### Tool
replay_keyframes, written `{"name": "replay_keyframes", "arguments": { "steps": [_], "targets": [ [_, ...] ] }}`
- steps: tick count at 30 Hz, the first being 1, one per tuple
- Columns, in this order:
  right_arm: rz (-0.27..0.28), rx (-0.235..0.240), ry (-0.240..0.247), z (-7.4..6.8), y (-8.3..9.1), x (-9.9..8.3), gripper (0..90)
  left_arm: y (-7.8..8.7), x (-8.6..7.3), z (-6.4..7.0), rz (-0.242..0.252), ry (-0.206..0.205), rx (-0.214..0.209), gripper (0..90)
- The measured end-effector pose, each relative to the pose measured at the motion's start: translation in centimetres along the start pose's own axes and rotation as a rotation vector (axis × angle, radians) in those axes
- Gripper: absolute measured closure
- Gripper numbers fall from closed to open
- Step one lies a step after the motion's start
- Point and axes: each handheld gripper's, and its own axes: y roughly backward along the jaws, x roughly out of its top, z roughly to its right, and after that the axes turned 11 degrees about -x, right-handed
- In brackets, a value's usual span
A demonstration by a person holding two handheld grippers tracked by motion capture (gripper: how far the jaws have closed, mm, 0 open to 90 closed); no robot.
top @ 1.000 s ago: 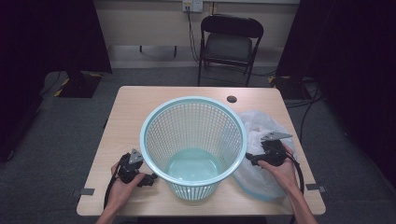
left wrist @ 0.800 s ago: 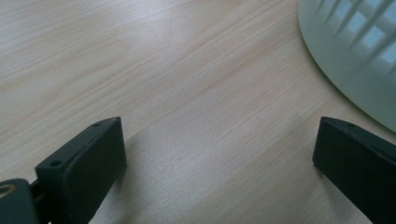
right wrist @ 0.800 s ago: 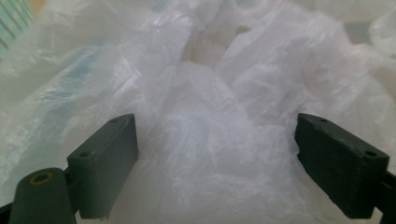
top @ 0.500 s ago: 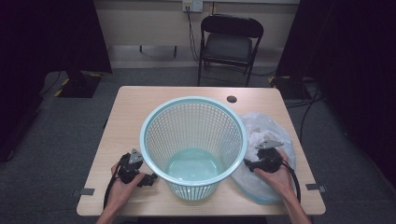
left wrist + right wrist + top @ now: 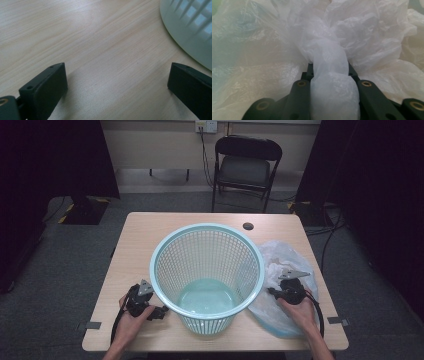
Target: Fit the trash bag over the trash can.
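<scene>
Right gripper (image 5: pixel 329 75) pinches a gathered fold of plastic bag (image 5: pixel 287 265), likely for lining basket (image 5: pixel 207 270); left gripper (image 5: pixel 117 82), fingers spread, idles on counter (image 5: pixel 145 235)

Right gripper (image 5: pixel 329 75) clamped on plastic bag (image 5: pixel 352 37).
A bunched, twisted fold of thin white translucent film is pinched between the two black jaws and runs down between them toward the camera. Crumpled bag material spreads above and to both sides. Brass-coloured screw heads visible on the jaw arms.
</scene>
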Motion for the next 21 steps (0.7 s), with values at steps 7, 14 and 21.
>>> {"name": "replay_keyframes", "arguments": {
  "steps": [7,14,21],
  "targets": [
    [0.084,0.053,-0.019,0.0,2.0,0.1,78.7,0.0,0.0,0.0,-0.001,-0.001,0.0,2.0],
    [0.207,0.096,-0.033,0.3,4.4,0.3,78.8,0.0,0.0,0.0,-0.001,-0.001,0.0,2.0],
    [0.298,0.135,-0.044,0.6,6.4,0.8,78.8,0.0,0.0,0.0,0.0,0.0,0.0,2.0]
  ]
}}
